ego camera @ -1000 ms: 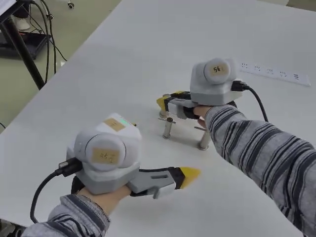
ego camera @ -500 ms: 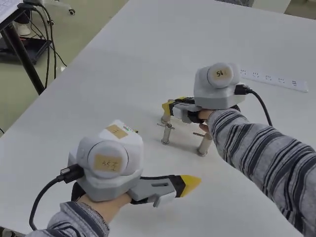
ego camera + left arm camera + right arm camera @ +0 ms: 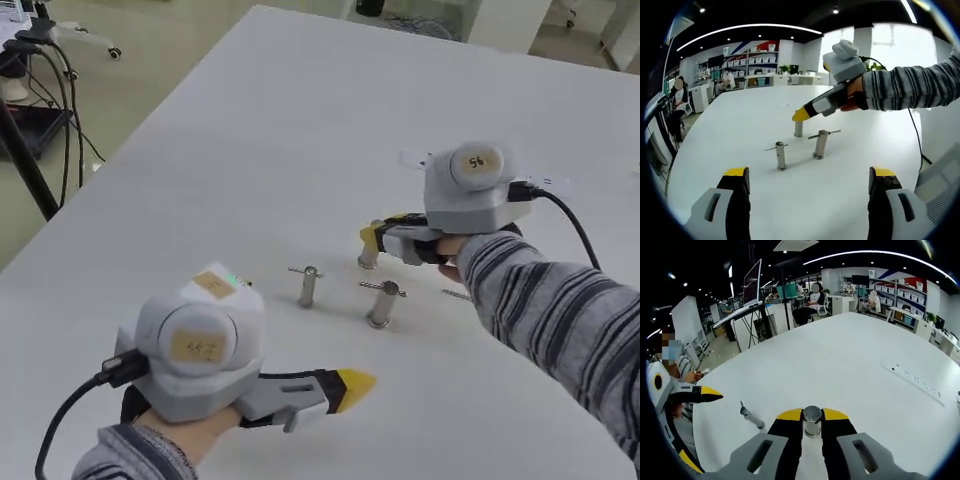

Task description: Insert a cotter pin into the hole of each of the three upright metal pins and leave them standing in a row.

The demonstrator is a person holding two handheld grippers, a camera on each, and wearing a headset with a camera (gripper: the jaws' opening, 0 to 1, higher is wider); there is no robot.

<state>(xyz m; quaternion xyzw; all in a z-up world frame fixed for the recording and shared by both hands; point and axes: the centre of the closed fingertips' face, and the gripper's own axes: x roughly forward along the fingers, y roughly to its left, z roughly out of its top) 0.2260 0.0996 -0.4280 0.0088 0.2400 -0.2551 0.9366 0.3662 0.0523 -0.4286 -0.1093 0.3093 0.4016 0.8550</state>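
Three upright metal pins stand on the white table (image 3: 250, 150). The left pin (image 3: 307, 286) and the middle pin (image 3: 380, 304) each carry a cotter pin through the top. My right gripper (image 3: 371, 239) is shut on the third pin (image 3: 369, 254), which stands behind them. In the right gripper view this bare-topped pin (image 3: 812, 421) sits between the yellow fingertips (image 3: 789, 415). My left gripper (image 3: 352, 384) hovers low in front of the pins, open and holding nothing. The left gripper view looks at all three pins, the left one (image 3: 781, 155), the middle one (image 3: 820, 144) and the held one (image 3: 798, 128).
A thin loose cotter pin (image 3: 458, 295) lies on the table by the right sleeve. A white power strip (image 3: 912, 380) lies farther back. A stand with cables (image 3: 25, 150) is off the table's left edge.
The head view has shifted. My right gripper and the pin it holds have moved right, relative to the two other pins. My left gripper stays low and open.
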